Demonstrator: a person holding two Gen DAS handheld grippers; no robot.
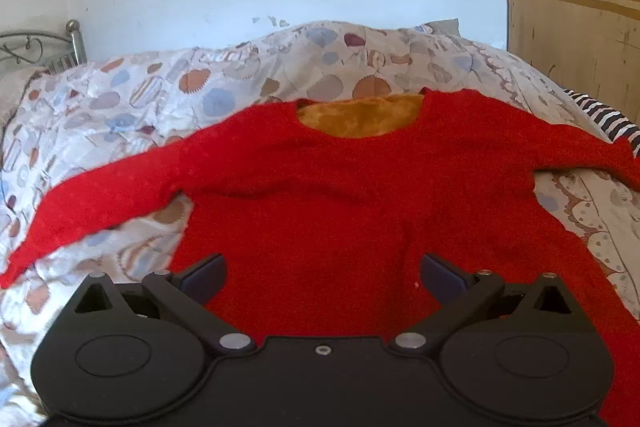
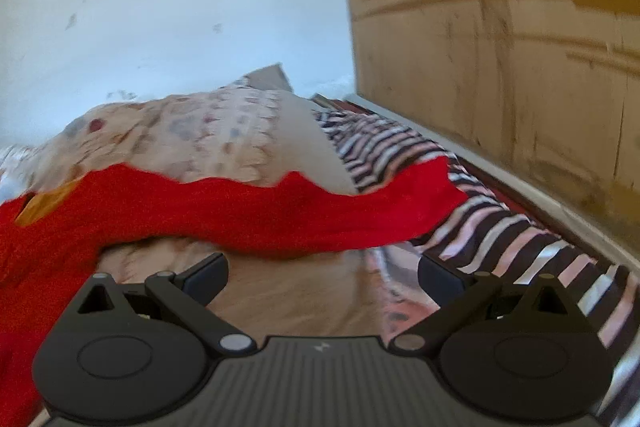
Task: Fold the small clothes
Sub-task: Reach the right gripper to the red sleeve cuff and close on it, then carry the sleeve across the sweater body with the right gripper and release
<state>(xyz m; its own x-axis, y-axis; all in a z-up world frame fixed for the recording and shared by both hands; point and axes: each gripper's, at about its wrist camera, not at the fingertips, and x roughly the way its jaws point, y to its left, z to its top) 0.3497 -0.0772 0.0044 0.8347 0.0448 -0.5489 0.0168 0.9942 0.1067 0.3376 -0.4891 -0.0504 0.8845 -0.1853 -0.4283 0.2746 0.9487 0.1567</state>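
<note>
Red sweater [image 1: 328, 195] lies spread flat, centre frame, on the bed's patterned duvet [image 1: 168, 87], unfolded; your left gripper [image 1: 322, 273] and right gripper [image 2: 323, 275] gape empty, every fold remaining.

Left claw [image 1: 322, 273] spread wide, nothing between fingers. Right claw [image 2: 323, 273] likewise wide apart, holding nothing.

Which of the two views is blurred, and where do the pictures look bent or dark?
Left wrist view: mostly sharp, red sweater clear, though its left sleeve end is slightly smeared; the wooden board edge curves from fisheye distortion, corners are black. Right wrist view: motion blur smears the striped cloth, the patterned quilt and the wall; the sweater's sleeve edge is soft.
</note>
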